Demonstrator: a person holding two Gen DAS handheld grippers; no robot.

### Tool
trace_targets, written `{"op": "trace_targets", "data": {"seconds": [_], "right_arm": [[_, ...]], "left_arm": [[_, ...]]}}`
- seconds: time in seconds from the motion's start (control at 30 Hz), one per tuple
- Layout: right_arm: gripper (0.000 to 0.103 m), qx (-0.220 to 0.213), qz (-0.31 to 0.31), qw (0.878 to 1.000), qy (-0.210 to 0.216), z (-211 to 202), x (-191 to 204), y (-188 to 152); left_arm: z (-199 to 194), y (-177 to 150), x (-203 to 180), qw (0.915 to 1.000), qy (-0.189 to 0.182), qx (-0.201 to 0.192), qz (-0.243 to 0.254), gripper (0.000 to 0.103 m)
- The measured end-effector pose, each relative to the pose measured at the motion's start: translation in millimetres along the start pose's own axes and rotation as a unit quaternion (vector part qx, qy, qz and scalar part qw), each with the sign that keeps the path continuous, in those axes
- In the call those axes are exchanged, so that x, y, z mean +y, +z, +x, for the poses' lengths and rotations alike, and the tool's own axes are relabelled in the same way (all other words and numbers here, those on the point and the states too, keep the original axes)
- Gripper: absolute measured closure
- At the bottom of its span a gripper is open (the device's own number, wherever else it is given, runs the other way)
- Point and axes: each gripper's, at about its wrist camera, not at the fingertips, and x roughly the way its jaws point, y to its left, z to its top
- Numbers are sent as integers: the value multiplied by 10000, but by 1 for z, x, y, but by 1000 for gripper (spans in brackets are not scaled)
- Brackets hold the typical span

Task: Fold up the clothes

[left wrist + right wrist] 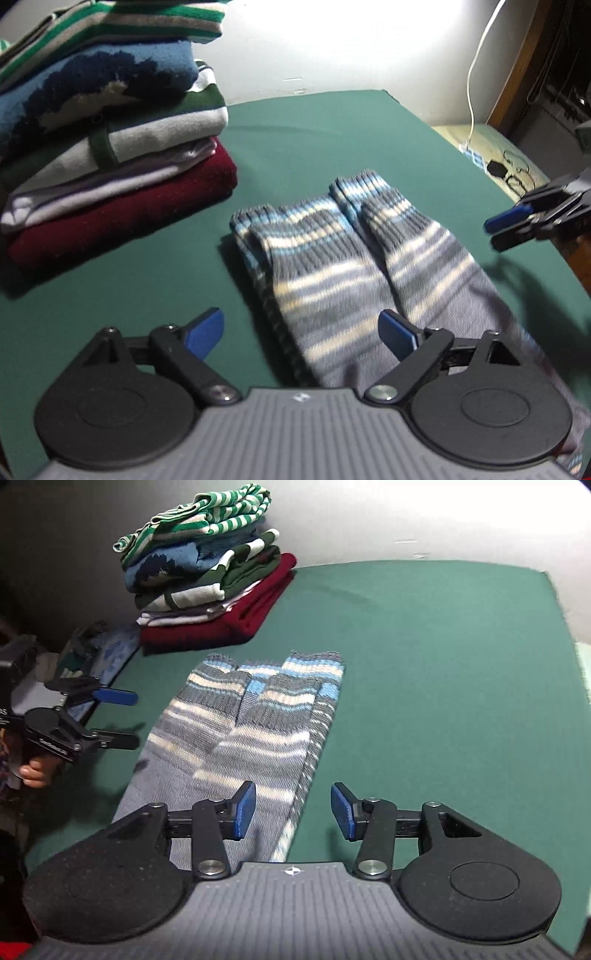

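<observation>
Sweater point(332, 273): grey knit with blue, white and dark stripes, lying folded on the green table point(369, 140), both ribbed cuffs pointing away from the cameras and lying side by side.
Left gripper point(301, 332): jaws wide apart, holding nothing; its right pad point(397, 334) is over the sweater's near part, its left pad point(205, 332) over bare table.
Right gripper point(293, 812): jaws apart, holding nothing; its left pad point(243, 814) is over the sweater, its right pad point(343, 812) over bare table, so the sweater's right edge runs between them.
Contact: neither view settles whether any pad touches the cloth.
Hidden: the sweater's near end is covered by the gripper bodies in both views; its hem and collar cannot be seen.
Blur: the stripes are smeared in both views, and their count cannot be read.
Stack point(110, 147): folded clothes at the table's far left, dark red at the bottom, green-and-white stripes on top; apart from the sweater; cut off at the frame's top and left in the left wrist view, whole in the right wrist view point(207, 576).
Left view only: a white cable point(471, 96) against the wall, and the right gripper at the frame's right edge point(495, 230).
Right view only: a hand point(33, 773) gripping the left gripper's handle, the table's far right corner, and a blue patterned item point(110, 653) below the table's left edge, too dim to identify.
</observation>
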Motion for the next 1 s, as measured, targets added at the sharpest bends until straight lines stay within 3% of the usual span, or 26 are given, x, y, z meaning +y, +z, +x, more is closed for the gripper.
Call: {"op": "trace_targets", "data": {"seconds": [0.17,0.27,0.53,0.73,0.83,1.0], "right_arm": [[55,107,200,9987,459,26,-23,19],[57,215,208,9982,524,38,-32,25],[59,192,402,9959,793,55,-48,31],[63,86,484,9945,922,63,-53,36],[63,66,526,9928,1073,69,-56,41],[63,6,543,9910,1226,76,-59,48]], "left_arm": [[24,12,10,9990,-200,-73,-381,15],[37,18,17,9979,-307,-66,-571,24],[52,24,30,9954,-580,-89,-759,24],[56,29,34,9937,-700,-321,-809,24],[58,29,36,9925,-765,-455,-837,31],[59,29,42,9871,-1025,-574,-1085,27]]}}
